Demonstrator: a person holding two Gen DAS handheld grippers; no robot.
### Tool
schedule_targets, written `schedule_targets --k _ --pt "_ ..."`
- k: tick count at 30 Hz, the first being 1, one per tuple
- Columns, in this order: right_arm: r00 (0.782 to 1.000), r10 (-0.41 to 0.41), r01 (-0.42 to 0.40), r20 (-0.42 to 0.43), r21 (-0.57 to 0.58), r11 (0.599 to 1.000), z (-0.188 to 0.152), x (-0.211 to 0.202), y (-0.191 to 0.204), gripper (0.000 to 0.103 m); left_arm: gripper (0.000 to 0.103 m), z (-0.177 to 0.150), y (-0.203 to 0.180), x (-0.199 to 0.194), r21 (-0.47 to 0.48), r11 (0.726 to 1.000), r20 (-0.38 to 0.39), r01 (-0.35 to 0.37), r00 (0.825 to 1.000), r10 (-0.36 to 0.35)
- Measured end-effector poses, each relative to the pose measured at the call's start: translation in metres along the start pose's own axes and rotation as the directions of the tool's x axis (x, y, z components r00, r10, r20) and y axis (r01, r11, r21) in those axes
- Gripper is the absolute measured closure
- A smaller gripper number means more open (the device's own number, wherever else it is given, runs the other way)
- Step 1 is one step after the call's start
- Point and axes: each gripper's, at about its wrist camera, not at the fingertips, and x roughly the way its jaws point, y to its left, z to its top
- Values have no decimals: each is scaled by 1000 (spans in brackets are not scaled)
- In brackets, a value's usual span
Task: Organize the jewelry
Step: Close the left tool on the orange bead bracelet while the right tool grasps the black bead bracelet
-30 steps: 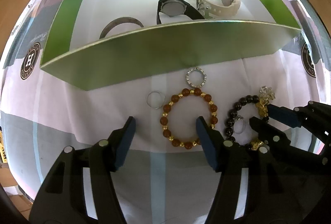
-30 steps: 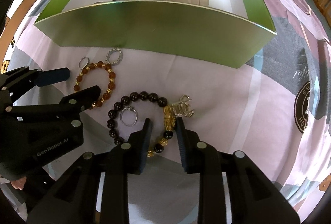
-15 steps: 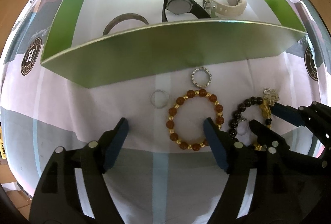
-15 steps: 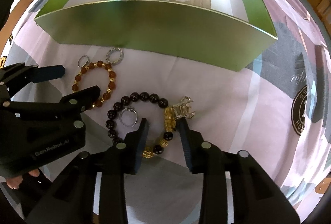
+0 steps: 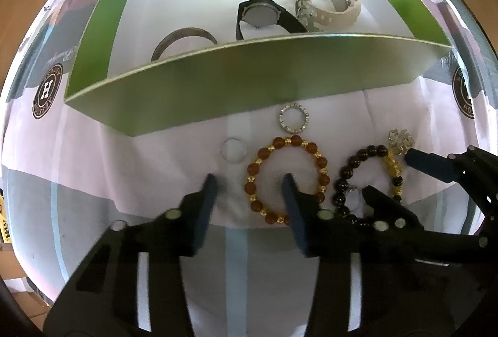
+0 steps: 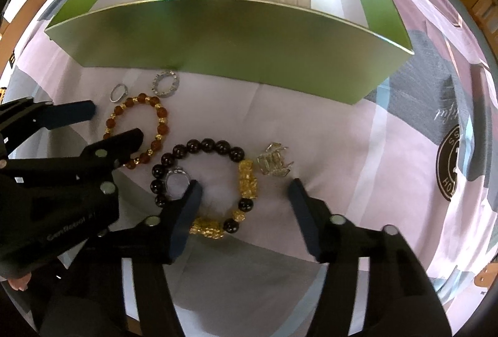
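Jewelry lies loose on the pale cloth (image 6: 358, 131) in front of a green box (image 6: 236, 41), and I hold both grippers over it. My right gripper (image 6: 246, 193) has its jaws spread wide with nothing between them; they straddle the gold-charm side of the black bead bracelet (image 6: 205, 147). The left fingertip (image 6: 193, 196) sits inside that loop, just beside a small silver ring (image 6: 176, 179); the other tip stands outside it, below a clear crystal clip (image 6: 274, 162). My left gripper (image 5: 249, 184) is likewise parted and grips nothing. Its right fingertip (image 5: 289, 190) lies inside the amber bead bracelet (image 5: 288, 178), its left one outside, so the jaws bracket the bracelet's left arc. Beyond the amber beads I see a thin plain ring (image 5: 234, 150) and a stone-set ring (image 5: 294, 118), both near the box's front wall. Inside the box rest a grey bangle (image 5: 183, 41), a black watch (image 5: 264, 16) and a cream watch (image 5: 330, 5).
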Motion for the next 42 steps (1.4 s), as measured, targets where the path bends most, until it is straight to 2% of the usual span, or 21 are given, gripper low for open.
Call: schedule_targets --k 6,9,11,16,18,19,22,25,26,27,28,30,31,33,39,42 --pt "1000 6 -6 7 0 1000 0 -3 1 50 64 -2 -3 0 -1 1000 -4 15 1000 -15" --pt "1000 4 -5 20 50 999 6 -10 -11 49 64 -3 5 -4 -7 1000 -6 30 1000 -30" --pt "1000 13 -15 28 92 996 9 -15 -22 44 64 -2 12 -5 -8 999 -7 37 999 -37" --pt "990 140 -144 36 188 972 7 -30 -49 43 64 -2 18 -1 -13 999 -13 48 999 -48" --pt "984 180 -179 12 174 968 4 -27 -49 52 64 0 20 1 -17 998 -17 53 998 -53" --pt "982 191 -187 -8 163 969 3 -24 -45 62 64 2 26 -2 -21 998 -20 59 998 -60" --pt "985 168 -160 -51 125 979 -2 -12 -33 66 64 3 32 -1 -27 997 -26 73 997 -74" --pt "995 94 -91 -28 85 992 -1 -9 -23 66 64 4 37 -3 -16 998 -21 68 997 -68" --pt "998 61 -59 -21 57 997 0 -9 -18 66 68 4 38 -3 -13 998 -15 62 998 -63" --pt "999 38 -38 -15 38 999 1 -10 -10 66 77 3 35 -3 -9 999 -8 49 999 -49" --pt "1000 16 -16 -9 16 1000 1 -10 -5 70 82 2 34 -4 -7 999 1 33 999 -33" --pt "1000 1 -1 -2 -12 1000 2 -12 2 79 95 2 39 -5 -20 998 6 55 999 -54" --pt "1000 -2 2 -1 -19 1000 2 -13 3 89 96 3 40 -7 -27 998 9 55 998 -55" --pt "1000 1 -1 1 -20 1000 3 -14 4 92 96 3 43 -12 -36 998 21 55 998 -54" --pt "999 31 -31 28 14 999 11 -31 -11 92 96 2 46 -44 -20 997 106 75 992 -72" --pt "996 54 -56 74 29 998 19 -46 -25 92 96 6 46 -67 -9 994 167 111 980 -108"
